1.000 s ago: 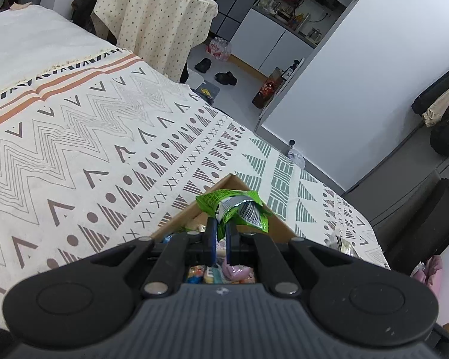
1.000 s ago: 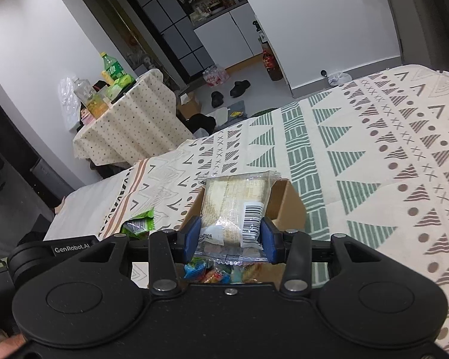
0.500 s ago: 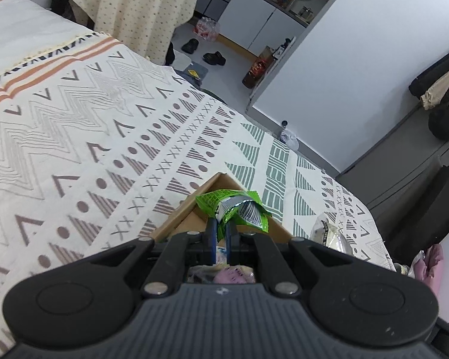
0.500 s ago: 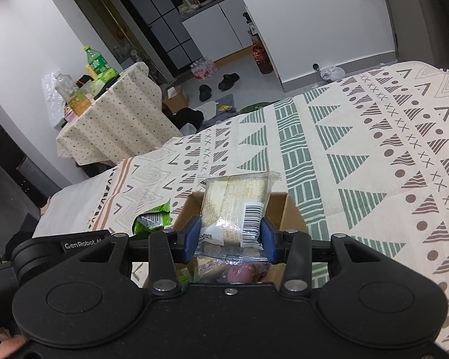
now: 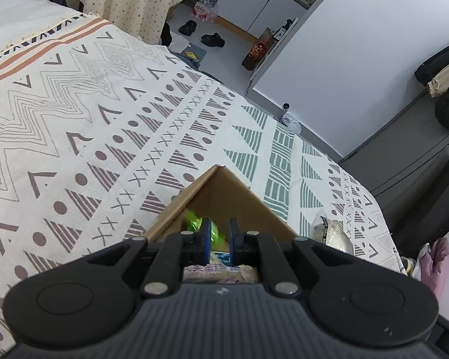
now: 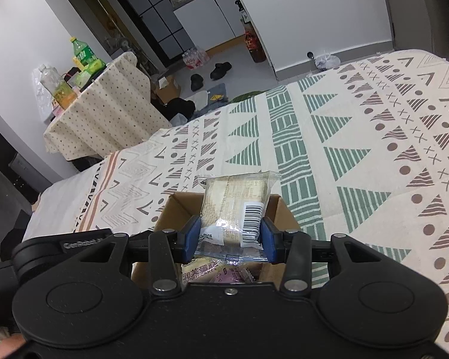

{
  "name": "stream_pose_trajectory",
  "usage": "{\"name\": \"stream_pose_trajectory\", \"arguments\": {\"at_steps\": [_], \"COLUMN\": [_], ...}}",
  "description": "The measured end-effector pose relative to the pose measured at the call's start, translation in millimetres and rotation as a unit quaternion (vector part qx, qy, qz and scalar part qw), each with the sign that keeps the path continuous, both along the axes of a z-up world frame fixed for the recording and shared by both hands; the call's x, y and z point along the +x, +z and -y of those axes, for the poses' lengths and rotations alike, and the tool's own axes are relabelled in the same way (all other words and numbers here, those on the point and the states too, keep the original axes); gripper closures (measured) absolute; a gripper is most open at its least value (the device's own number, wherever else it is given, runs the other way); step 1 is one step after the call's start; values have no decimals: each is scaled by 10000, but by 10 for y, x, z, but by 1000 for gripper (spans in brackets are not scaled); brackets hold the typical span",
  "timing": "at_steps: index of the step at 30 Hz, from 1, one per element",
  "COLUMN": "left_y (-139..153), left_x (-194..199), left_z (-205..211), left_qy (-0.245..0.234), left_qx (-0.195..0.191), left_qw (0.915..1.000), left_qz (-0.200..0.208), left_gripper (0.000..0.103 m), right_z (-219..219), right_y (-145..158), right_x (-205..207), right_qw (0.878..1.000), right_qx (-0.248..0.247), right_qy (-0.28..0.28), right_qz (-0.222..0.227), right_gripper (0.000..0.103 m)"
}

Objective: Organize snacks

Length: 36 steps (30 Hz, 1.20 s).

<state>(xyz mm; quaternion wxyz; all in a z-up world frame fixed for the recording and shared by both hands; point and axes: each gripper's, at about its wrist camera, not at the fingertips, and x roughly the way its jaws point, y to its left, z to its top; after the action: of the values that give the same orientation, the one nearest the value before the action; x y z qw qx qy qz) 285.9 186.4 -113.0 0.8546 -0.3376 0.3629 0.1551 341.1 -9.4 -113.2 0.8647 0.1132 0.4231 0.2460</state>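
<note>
While right hand-held gripper [image 6: 230, 237] clamps clear cake packet [image 6: 236, 206], cardboard box [image 6: 280, 212] below

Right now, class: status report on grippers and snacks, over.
Left gripper barely open, green packet in cardboard box. Right gripper clamps clear cake packet above box. Nothing blocking.

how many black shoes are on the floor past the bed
2, side by side on the grey floor beyond the bed: the left shoe nearer the dotted tablecloth, the right shoe nearer the white cabinet. More may be hidden behind the bed.
</note>
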Motion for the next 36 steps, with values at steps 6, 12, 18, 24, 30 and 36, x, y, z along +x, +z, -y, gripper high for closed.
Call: {"name": "stream_pose_trajectory", "arguments": {"at_steps": [6,12,18,24,30,36], "left_y": [54,162,280,372,463,551], "left_x": [-91,-258,-403,-497,-605,-746], "left_z": [-130,-240,-287,-187,-30,125], "left_qy": [170,377,565,571,449,400], "left_qx": [27,143,257,350,482,641], "left_qw": [9999,9992,9979,9975,9975,9965], "left_qz": [-7,-78,-162,-201,-257,-356], "left_gripper": [77,50,28,17,13,10], "right_z": [-136,-131,91,276,437,593], "right_y": [0,60,142,211,282,384], "right_x": [20,75,-4,-155,-315,-504], "right_qw": [9999,9987,9979,9976,9979,9985], "right_qx": [91,458,524,505,482,452], "right_qy": [45,-103,-345,-437,-422,-324], "right_qz": [-43,-174,-188,-168,-109,-27], "right_gripper": [61,40,37,33,28,25]}}
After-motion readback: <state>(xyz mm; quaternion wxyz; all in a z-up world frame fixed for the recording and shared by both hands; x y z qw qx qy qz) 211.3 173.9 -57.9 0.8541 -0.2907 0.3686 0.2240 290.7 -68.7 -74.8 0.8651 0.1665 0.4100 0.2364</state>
